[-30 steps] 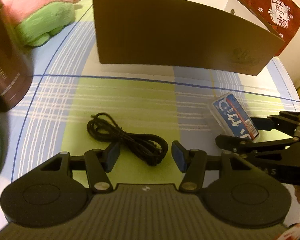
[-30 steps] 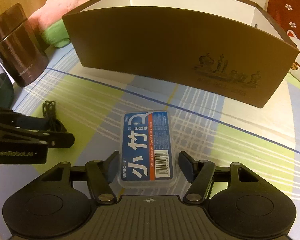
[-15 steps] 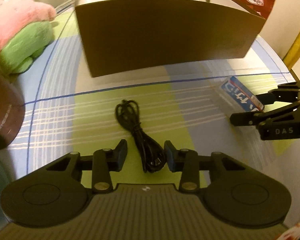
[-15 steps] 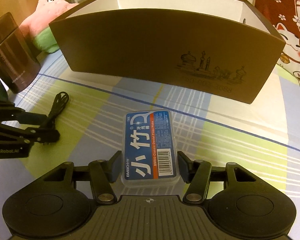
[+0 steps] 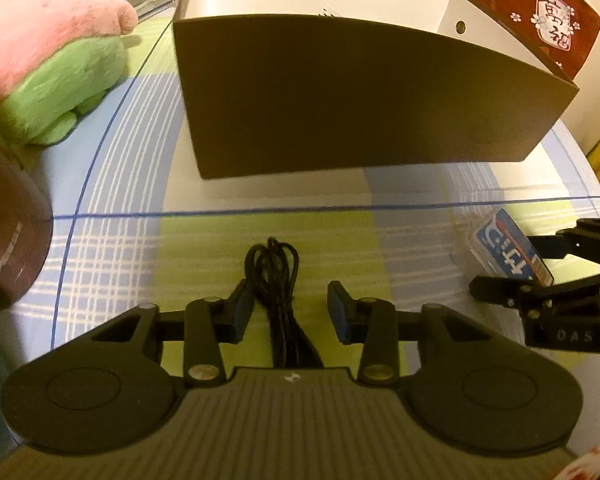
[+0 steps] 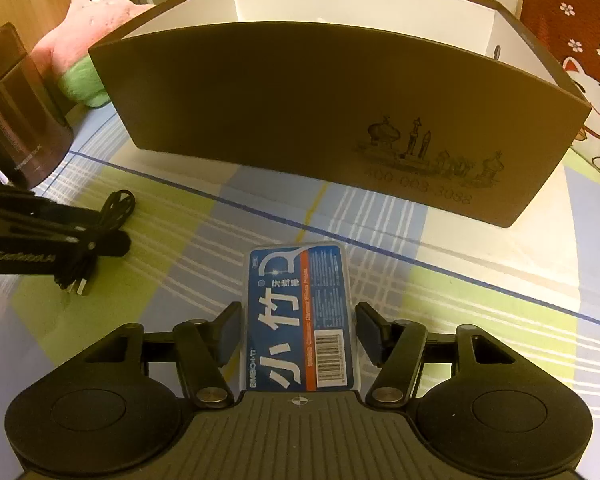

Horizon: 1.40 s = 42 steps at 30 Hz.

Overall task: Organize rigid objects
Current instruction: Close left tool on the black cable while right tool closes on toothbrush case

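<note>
Between the closing jaws of the left gripper point(image 5: 288, 312), at six o'clock from the brown box point(image 5: 360, 96), lies the coiled black cable point(image 5: 278, 280), pads not yet pinching it, so centre the bundle first, while the right gripper point(image 6: 298, 330), jaws opening, straddles the floss case point(image 6: 298, 320).

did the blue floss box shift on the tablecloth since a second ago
No. In the right wrist view the blue floss box lies just short of the same blue line on the tablecloth, in front of the brown box.
</note>
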Each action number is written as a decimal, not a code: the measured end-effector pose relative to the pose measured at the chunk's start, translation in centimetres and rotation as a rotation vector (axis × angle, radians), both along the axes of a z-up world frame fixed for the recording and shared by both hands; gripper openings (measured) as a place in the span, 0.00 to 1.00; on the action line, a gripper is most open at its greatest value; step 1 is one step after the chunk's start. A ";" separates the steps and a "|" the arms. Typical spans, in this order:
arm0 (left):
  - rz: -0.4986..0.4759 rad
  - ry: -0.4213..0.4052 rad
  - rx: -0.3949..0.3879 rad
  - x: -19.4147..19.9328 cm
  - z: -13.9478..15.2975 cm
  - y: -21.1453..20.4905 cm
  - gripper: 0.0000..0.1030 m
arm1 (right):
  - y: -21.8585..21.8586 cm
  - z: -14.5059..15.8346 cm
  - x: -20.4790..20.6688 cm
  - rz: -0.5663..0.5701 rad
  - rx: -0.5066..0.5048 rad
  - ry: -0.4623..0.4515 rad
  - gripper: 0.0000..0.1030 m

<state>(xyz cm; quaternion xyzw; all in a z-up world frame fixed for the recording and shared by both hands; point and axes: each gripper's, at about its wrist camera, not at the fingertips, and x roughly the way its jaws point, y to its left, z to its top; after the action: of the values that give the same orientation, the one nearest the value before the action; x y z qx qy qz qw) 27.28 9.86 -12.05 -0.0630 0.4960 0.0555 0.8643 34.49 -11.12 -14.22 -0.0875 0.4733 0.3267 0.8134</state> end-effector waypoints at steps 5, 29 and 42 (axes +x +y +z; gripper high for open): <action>-0.057 0.000 -0.015 -0.2 -0.1 -1.2 0.14 | -0.7 0.1 -0.3 0.006 0.028 -0.003 0.53; -0.096 0.031 0.017 -2.4 -0.4 -5.3 0.12 | -1.8 0.7 -2.6 0.041 0.032 0.027 0.52; -0.048 -0.040 0.014 -3.9 1.7 -4.6 0.10 | -2.6 2.6 -3.0 0.019 0.071 0.005 0.52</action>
<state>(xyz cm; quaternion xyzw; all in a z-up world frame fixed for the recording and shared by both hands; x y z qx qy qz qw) 23.40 5.28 -10.34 -0.0461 0.4794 0.0371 0.8756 31.46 -13.69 -11.60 -0.0625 0.4625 0.3510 0.8118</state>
